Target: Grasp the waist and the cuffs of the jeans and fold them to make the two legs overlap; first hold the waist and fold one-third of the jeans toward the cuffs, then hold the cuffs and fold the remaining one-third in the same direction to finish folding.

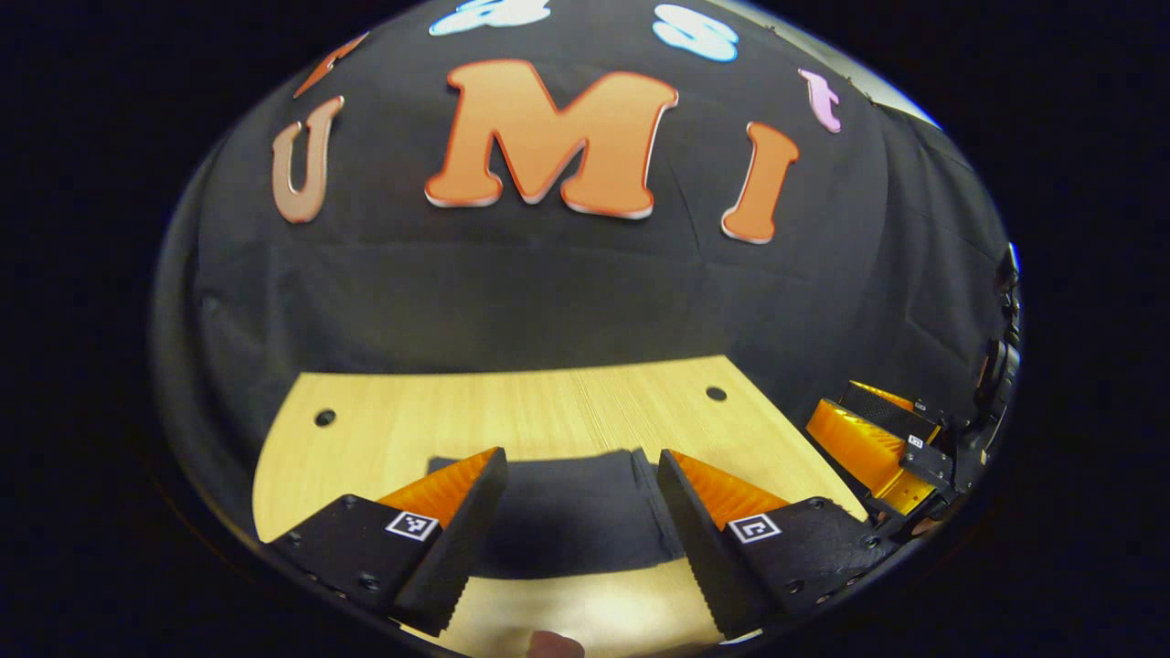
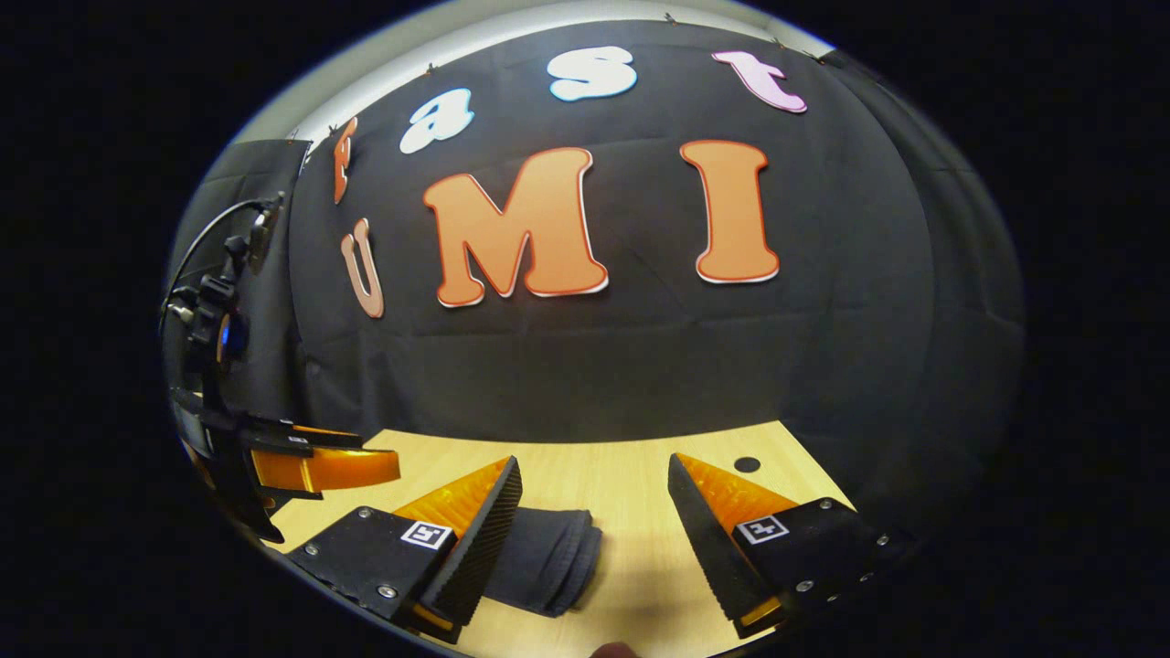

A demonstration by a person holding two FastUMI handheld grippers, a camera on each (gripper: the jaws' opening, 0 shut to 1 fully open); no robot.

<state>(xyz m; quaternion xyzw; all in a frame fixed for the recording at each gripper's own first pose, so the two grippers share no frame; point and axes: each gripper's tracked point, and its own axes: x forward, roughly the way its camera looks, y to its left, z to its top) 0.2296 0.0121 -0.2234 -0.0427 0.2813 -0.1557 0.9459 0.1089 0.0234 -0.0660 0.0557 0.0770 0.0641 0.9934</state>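
Wooden table (image 1: 548, 411): folded jeans (image 1: 567, 512) beyond the left tool (image 1: 580, 475), untouched

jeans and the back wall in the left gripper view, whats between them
Only bare wooden table lies between the folded jeans and the wall, seen in the left gripper view.

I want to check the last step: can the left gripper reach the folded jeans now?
Probably yes: the left gripper is open, the folded jeans lie on the table just beyond its fingers, unobstructed.

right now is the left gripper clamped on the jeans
No, in the left gripper view the left gripper stands open, its fingers apart above the folded jeans on the table.
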